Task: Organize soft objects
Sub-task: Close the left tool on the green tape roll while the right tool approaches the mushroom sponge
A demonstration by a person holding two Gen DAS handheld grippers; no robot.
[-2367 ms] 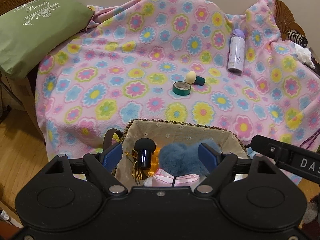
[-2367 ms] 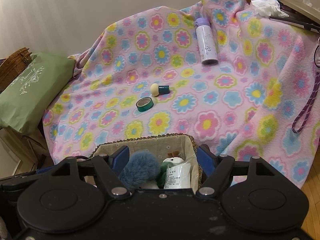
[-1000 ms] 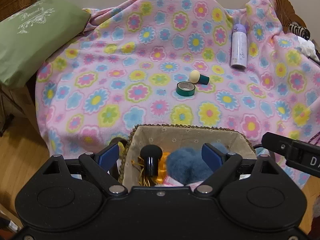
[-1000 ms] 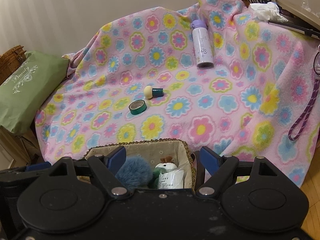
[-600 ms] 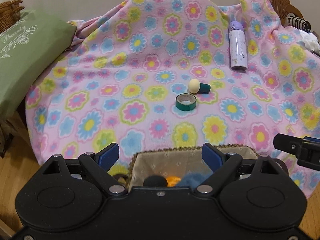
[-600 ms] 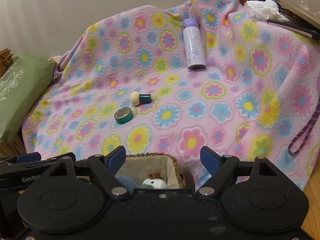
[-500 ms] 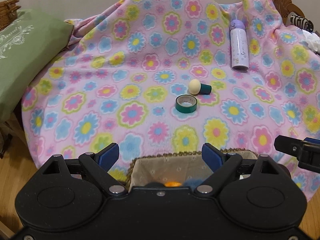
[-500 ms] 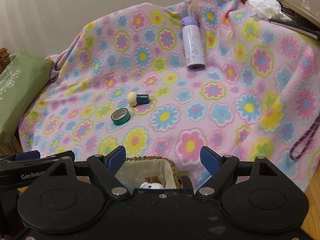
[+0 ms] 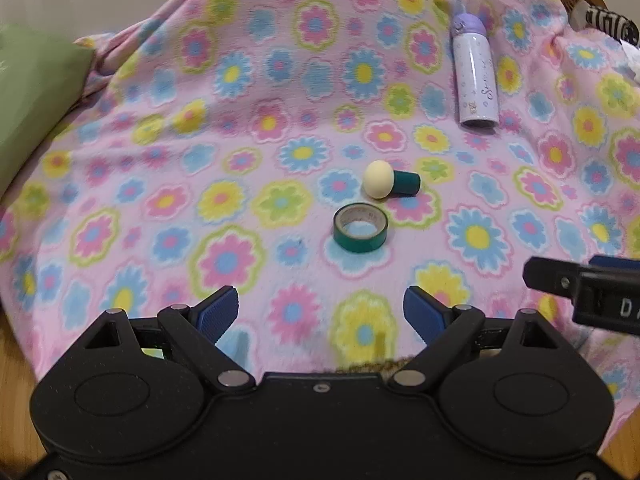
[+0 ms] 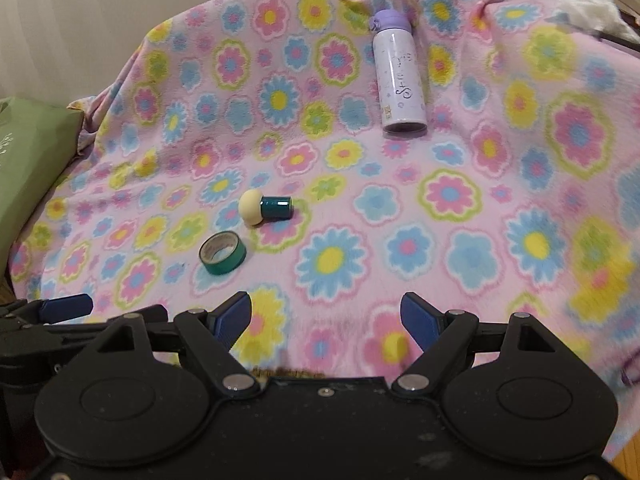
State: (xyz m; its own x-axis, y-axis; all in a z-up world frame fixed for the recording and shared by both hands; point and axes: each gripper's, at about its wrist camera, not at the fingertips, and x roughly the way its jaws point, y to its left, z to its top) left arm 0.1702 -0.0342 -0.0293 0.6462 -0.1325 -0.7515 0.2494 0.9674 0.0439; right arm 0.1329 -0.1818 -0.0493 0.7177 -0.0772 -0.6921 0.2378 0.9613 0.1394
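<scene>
A flowered blanket (image 9: 248, 128) drapes the surface under a plain wall. A sponge (image 9: 390, 180) lies mid-blanket beside tape (image 9: 360, 228). Both grippers (image 9: 320, 310) (image 10: 326, 316) hover wide open, empty. The near blanket is bare.

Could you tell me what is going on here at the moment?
A person holds a two-finger gripper in each hand over a flowered blanket. The left gripper and right gripper are both open and hold nothing. Ahead of them on the blanket lie a green tape roll, a makeup sponge with a teal handle, and a lilac bottle on its side. Nothing is being touched yet.
</scene>
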